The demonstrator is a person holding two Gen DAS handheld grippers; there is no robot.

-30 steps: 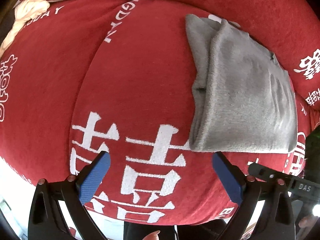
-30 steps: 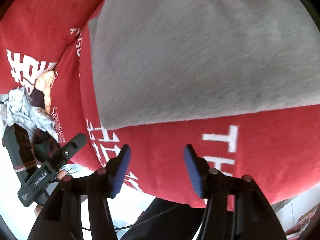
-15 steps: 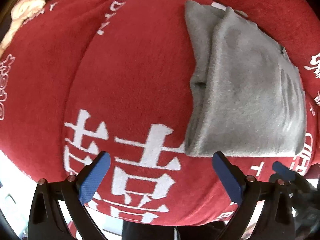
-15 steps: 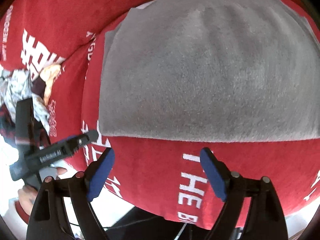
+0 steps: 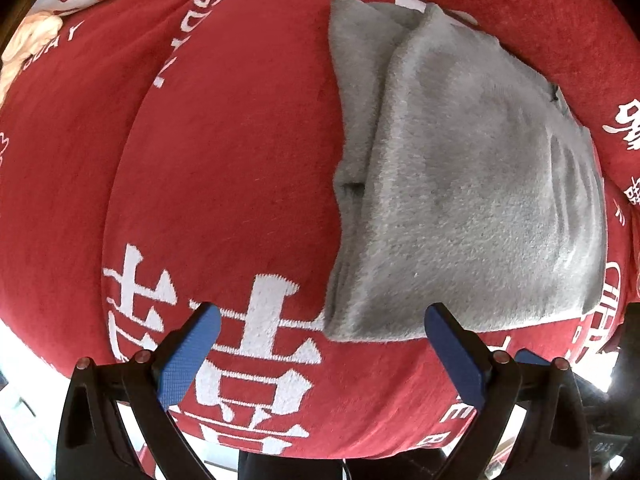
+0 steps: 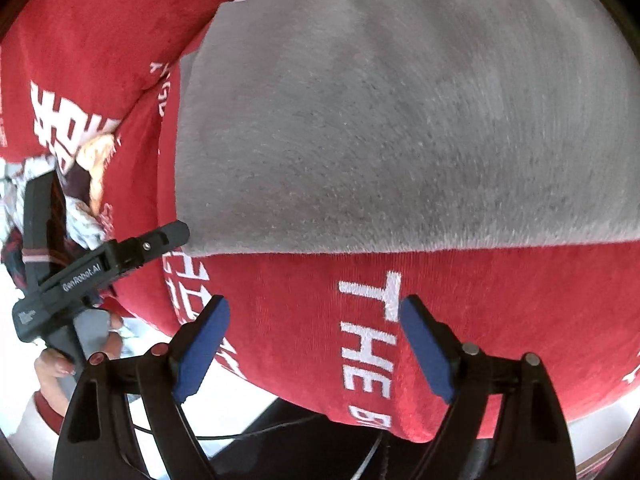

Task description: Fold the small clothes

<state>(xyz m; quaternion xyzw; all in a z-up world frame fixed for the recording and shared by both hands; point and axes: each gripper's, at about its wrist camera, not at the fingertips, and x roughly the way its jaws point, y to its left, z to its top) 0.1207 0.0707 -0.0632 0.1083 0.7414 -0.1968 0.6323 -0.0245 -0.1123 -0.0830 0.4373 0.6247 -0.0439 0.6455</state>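
Over the last second the right gripper spread its jaws wider; the left gripper stayed spread. The gray garment lay folded on the red blanket, probably finished.

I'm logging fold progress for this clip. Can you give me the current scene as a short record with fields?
garment: grey fleece garment, folded into a layered stack
surface: red blanket with white lettering
left gripper: open, empty, at the garment's near edge
right gripper: open, empty, short of the garment's near edge
other items: crumpled clothes to the left in the right wrist view
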